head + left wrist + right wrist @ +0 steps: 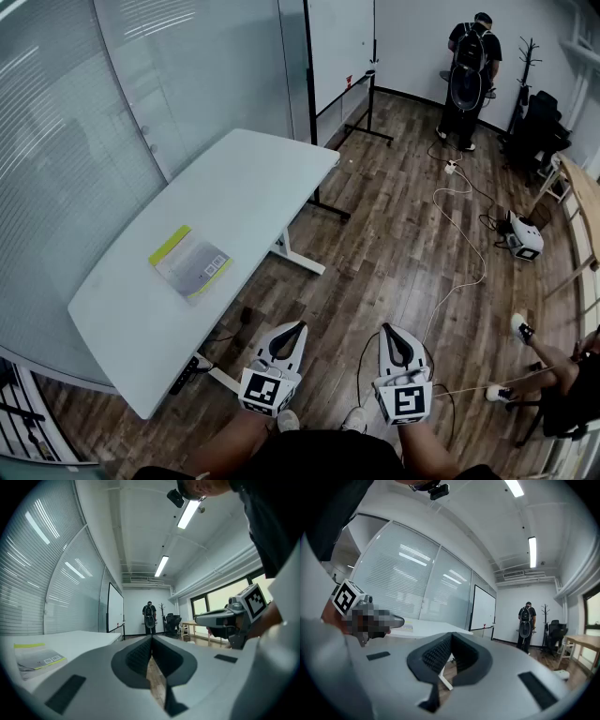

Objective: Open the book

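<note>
A closed book (191, 262) with a grey cover and a yellow-green strip lies flat on the white table (234, 202), toward its left side. It also shows at the far left of the left gripper view as the book (35, 656). My left gripper (299, 326) and right gripper (383, 328) are held level over the wooden floor, well to the right of the table and apart from the book. Both are shut with nothing between the jaws. In the left gripper view the jaws (152, 639) meet; the right gripper view shows the same (451, 634).
A whiteboard on a stand (339, 47) is behind the table. A person with a backpack (469, 70) stands at the far wall. A white cable (459, 220) runs over the floor, another gripper device (523, 239) lies on it, and a seated person's legs (539, 375) are at the right.
</note>
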`<state>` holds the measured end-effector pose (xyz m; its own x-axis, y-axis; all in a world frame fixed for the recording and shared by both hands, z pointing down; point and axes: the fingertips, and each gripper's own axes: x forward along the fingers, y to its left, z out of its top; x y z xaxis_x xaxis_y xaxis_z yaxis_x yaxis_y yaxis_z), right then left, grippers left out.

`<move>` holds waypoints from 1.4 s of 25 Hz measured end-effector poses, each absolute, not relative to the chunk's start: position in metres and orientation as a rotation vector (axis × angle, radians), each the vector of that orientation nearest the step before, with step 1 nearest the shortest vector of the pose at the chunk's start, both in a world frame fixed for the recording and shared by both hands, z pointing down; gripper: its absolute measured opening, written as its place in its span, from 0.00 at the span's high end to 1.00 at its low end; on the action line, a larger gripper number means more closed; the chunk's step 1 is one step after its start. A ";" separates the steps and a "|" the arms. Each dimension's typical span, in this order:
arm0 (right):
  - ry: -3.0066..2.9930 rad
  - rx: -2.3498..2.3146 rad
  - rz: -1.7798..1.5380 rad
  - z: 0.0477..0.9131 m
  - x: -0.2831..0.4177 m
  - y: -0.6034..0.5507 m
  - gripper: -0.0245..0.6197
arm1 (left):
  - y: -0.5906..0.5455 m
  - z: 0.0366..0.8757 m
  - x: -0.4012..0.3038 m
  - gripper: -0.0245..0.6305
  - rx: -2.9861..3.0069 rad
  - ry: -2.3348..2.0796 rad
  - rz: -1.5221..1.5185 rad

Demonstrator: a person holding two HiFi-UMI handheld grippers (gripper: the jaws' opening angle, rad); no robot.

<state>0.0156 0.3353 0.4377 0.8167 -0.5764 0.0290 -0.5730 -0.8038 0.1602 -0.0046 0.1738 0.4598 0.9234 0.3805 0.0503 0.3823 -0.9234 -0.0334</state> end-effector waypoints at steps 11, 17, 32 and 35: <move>-0.920 2.856 -0.050 0.440 0.020 0.342 0.95 | 0.180 0.468 -0.006 0.94 -3.034 -0.583 -0.105; -0.993 2.786 -0.055 0.450 0.024 0.349 0.95 | 0.183 0.475 -0.008 0.94 -3.037 -0.504 -0.133; -1.241 2.881 0.049 0.481 0.063 0.358 0.95 | 0.195 0.505 -0.029 0.94 -3.154 -0.192 -0.228; -1.295 2.841 0.059 0.483 0.072 0.336 0.95 | 0.178 0.505 -0.024 0.94 -3.152 -0.143 -0.223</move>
